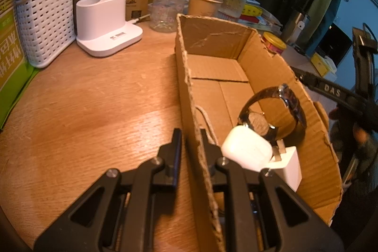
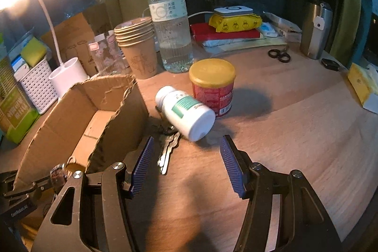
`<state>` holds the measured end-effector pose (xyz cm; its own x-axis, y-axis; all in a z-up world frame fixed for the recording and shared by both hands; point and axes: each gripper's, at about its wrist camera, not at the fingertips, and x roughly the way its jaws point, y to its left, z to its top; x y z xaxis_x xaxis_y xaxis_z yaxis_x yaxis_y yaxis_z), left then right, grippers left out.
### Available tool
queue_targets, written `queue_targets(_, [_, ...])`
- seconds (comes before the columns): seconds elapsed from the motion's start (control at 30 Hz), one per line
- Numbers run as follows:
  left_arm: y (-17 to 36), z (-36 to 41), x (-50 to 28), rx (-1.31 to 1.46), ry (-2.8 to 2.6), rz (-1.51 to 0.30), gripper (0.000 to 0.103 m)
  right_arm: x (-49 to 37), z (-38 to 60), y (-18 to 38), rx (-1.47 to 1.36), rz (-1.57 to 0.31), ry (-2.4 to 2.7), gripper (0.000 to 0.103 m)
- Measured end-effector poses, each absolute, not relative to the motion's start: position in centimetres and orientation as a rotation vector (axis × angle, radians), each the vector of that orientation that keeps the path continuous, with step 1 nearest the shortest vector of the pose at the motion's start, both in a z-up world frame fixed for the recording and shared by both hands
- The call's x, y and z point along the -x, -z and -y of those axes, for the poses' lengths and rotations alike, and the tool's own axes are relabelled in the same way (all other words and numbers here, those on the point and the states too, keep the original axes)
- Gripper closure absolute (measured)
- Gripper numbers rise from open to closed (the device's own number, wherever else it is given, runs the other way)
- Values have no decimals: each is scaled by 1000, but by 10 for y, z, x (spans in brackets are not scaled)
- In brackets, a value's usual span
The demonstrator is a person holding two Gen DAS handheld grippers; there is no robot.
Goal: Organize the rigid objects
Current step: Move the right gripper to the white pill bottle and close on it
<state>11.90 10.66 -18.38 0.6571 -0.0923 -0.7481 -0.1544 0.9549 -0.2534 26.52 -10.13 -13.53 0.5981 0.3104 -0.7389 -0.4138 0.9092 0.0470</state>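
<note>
A torn cardboard box (image 1: 236,77) is seen on a wooden table (image 1: 94,98), its near side wall clamped between the nearly closed jaws of the left gripper (image 1: 191,134). Inside the box, at the end nearest that gripper, a white earbud case (image 1: 245,150), a white plug adapter (image 1: 289,164) and a wristwatch (image 1: 278,105) are gathered, the case resting against the adapter and the watch standing on its strap just behind them. Outside the box, just beyond its far side wall, the right gripper (image 2: 186,150) is held above the table with its jaws standing apart and nothing gripped between the blue ribbed pads (image 2: 144,164). A white pill bottle (image 2: 186,112) is shown lying on its side just past those jaws, beside the box wall, with a bunch of keys (image 2: 169,148) partly under it and extending towards the gripper. A red can with a yellow lid (image 2: 213,84) stands touching the pill bottle on the side away from the box. Behind the box, a stack of paper cups (image 2: 139,49) and a water bottle (image 2: 169,23) are lined up.
</note>
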Motion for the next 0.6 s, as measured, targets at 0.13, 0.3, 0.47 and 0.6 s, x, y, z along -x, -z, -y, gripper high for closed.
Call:
queue_targets(0.13, [184, -106, -119, 308, -35, -857, 88, -277, 100, 134, 140, -821, -425, 42])
queue_targets(0.3, [184, -105, -120, 308, -34, -858, 88, -291, 93, 137, 155, -827, -425, 42])
queue_targets(0.47, [184, -105, -120, 309, -34, -858, 88, -300, 86, 144, 171, -849, -427, 42])
queue_targets(0.6, [184, -105, -120, 308, -34, -858, 88, -305, 83, 149, 174, -859, -432, 42])
